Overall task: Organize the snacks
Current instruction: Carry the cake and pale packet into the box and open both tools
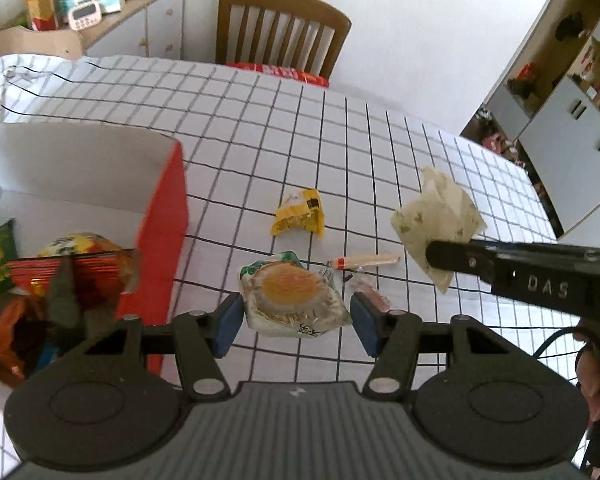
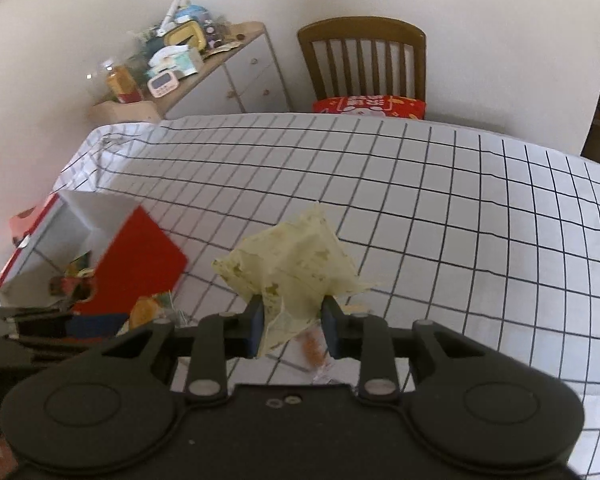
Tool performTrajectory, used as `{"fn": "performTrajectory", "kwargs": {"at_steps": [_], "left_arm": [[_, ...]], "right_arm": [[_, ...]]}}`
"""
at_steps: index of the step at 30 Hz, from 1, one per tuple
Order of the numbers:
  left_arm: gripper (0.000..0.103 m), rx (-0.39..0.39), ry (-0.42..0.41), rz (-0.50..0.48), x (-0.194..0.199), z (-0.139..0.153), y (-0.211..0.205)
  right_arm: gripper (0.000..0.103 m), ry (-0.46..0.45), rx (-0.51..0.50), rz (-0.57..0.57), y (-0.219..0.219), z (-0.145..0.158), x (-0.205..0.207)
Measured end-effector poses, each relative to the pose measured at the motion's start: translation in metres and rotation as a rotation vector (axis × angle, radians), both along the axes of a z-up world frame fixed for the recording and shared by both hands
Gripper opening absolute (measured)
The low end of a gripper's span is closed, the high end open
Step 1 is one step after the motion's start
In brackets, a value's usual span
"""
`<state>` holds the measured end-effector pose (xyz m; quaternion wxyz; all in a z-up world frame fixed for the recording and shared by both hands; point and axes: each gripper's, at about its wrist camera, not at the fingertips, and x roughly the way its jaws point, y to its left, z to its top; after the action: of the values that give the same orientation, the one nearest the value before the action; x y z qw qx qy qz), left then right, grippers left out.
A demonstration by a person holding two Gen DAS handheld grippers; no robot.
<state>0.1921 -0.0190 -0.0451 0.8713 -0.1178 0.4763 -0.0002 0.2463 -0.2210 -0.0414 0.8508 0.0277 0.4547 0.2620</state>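
Observation:
My left gripper [image 1: 296,326] is shut on a green and white snack packet [image 1: 294,296] with an orange picture, held above the checked tablecloth [image 1: 340,140]. My right gripper [image 2: 292,320] is shut on a pale yellow-green packet [image 2: 292,268], also lifted off the table. In the left wrist view, that right gripper [image 1: 436,258] and its pale packet [image 1: 436,216] show at the right. A red and white box [image 1: 160,240] stands open at the left with several snack bags inside. On the cloth lie a yellow packet [image 1: 300,216], a thin sausage stick [image 1: 364,261] and a small clear-wrapped snack [image 1: 370,292].
A wooden chair [image 1: 280,28] with a red cushion [image 2: 368,106] stands at the table's far side. A cluttered sideboard [image 2: 204,72] is at the back left. A white cupboard [image 1: 560,100] stands to the right. The box [image 2: 136,264] lies left of my right gripper.

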Motion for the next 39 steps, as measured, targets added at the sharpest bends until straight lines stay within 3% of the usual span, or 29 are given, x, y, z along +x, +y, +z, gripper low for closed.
{"fn": "performTrajectory", "kwargs": {"at_steps": [20,31,39], "left_arm": [[0.059,0.033,-0.118,0.072,-0.07,0.059,0.076],[0.059,0.068,-0.125,0.169,-0.086,0.064,0.15],[0.059,0.092,-0.084,0.245,-0.082,0.048,0.208]], "right_arm": [[0.028,-0.069,0.016,0.137,0.077,0.051,-0.059],[0.029,-0.067,0.001,0.193,0.147,0.046,-0.065],[0.029,-0.056,-0.04,0.202,0.204,0.031,-0.053]]}}
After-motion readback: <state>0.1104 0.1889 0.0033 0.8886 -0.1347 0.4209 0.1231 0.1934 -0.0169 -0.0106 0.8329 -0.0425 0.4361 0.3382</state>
